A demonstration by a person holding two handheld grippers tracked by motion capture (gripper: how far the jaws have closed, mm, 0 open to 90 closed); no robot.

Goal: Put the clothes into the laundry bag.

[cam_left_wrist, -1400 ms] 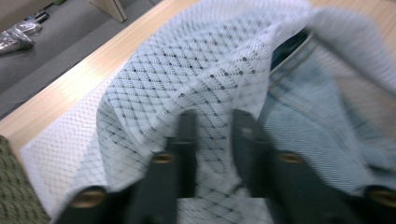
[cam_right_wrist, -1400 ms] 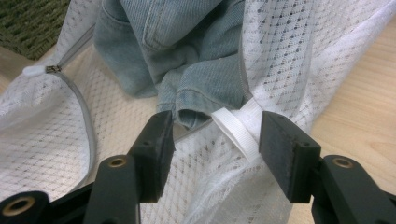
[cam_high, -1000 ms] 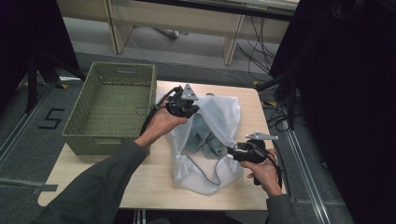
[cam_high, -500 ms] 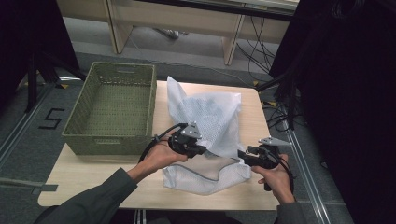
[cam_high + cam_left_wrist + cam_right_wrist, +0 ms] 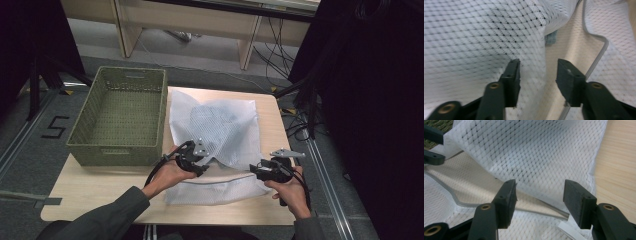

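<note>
Now my left gripper point(image 5: 537, 82) stands with its jaws about half apart; they have just been opening, and nothing is pinched between them, though the folded edge of the white mesh laundry bag point(image 5: 481, 37) lies in the gap under them. Just beyond that gap I see the bag's grey zipper point(image 5: 599, 52) curving across the wooden table point(image 5: 571, 45).

My right gripper point(image 5: 539, 202) has its jaws wide apart too, with nothing clamped; the bag's folded-over flap and a strip of its zipper lie between and just ahead of them, and bare table runs along the right jaw's outer side.

From the high view, both grippers sit at the near edge of the bag point(image 5: 220, 125), the left gripper point(image 5: 197, 159) on its left side, the right gripper point(image 5: 262, 172) on its right. A green basket point(image 5: 82, 145) stands beside the bag, beyond my left hand point(image 5: 167, 175).
</note>
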